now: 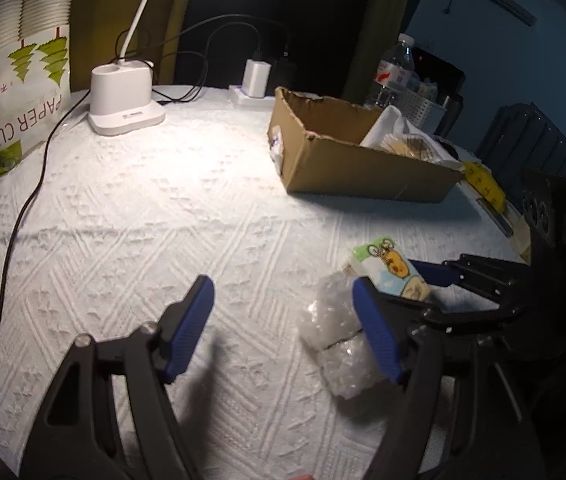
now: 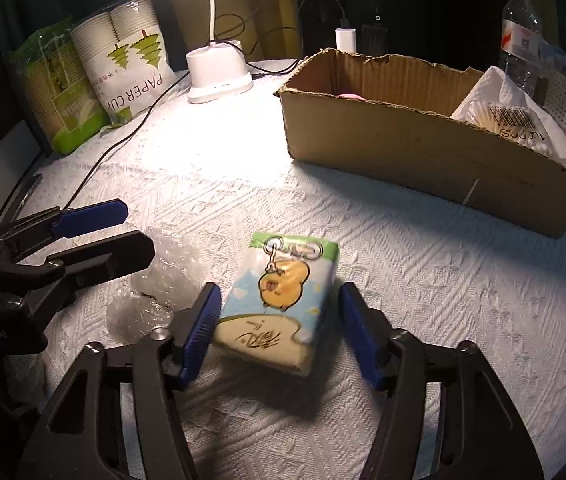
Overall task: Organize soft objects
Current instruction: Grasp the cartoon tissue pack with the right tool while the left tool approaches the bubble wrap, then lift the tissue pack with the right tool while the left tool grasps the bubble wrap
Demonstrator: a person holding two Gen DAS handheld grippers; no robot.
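A tissue pack (image 2: 281,300) with a yellow cartoon chick lies on the white cloth between the fingers of my right gripper (image 2: 279,328), which is open around it. It also shows in the left wrist view (image 1: 393,270). A clear bubble-wrap piece (image 1: 339,340) lies just left of the pack, also seen in the right wrist view (image 2: 155,292). My left gripper (image 1: 283,320) is open and empty; its right finger (image 1: 375,332) is over the bubble wrap. A cardboard box (image 2: 423,136) stands behind, holding a white plastic bag (image 2: 515,116).
A white lamp base (image 1: 123,96) with cables, a charger (image 1: 257,78) and paper cup packs (image 1: 23,80) stand at the back left. A water bottle (image 2: 521,28) and a perforated basket (image 1: 419,106) are behind the box. A yellow item (image 1: 483,184) lies at the right table edge.
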